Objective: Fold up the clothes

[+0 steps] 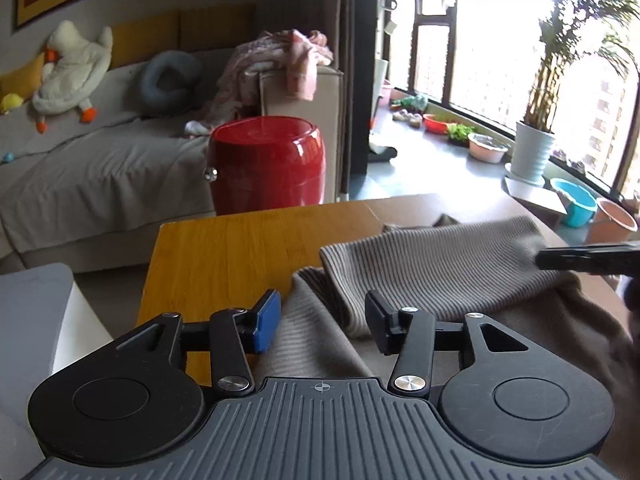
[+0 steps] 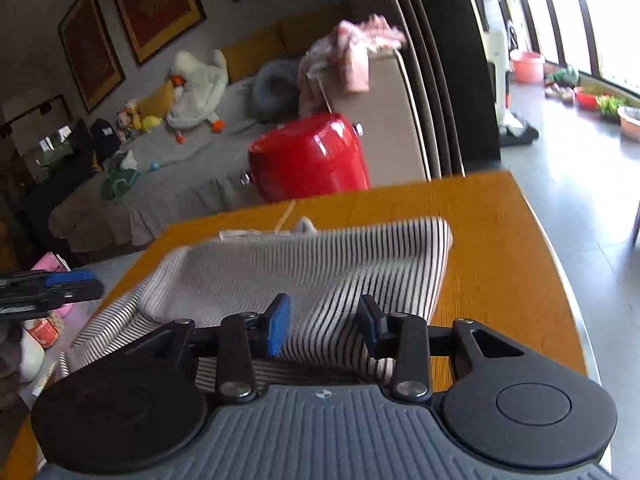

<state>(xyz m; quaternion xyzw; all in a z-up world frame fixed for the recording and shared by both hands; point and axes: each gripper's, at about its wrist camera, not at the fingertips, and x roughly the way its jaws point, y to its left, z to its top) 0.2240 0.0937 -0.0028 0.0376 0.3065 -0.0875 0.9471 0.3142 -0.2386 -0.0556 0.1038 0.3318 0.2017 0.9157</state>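
So there's just one garment here, a striped knit top [image 2: 320, 264], lying on the wooden bench [image 1: 224, 252] with its upper layer folded over the lower one. Two grippers in play. The left gripper [image 1: 322, 322] sits low over the near left edge of the top with its jaws spread wide, nothing between them, blue pads either side of the fold's corner. The right gripper [image 2: 324, 326] is also spread wide over the striped cloth and isn't pinching anything as far as I can see; from the left wrist view it pokes in from the right, over the folded layer [image 1: 584, 260], but side-on there you can't tell the jaw gap. The cloth's far edge stops short of the bench's far edge, so there's bare wood beyond it, plus a bare strip down the right side and a wider patch on the left. Off the bench: one red drum stool [image 1: 268, 164], one grey sofa [image 1: 80, 168] with one white goose plush [image 1: 72, 76], and one pink heap of laundry [image 1: 288, 60] on the sofa arm.
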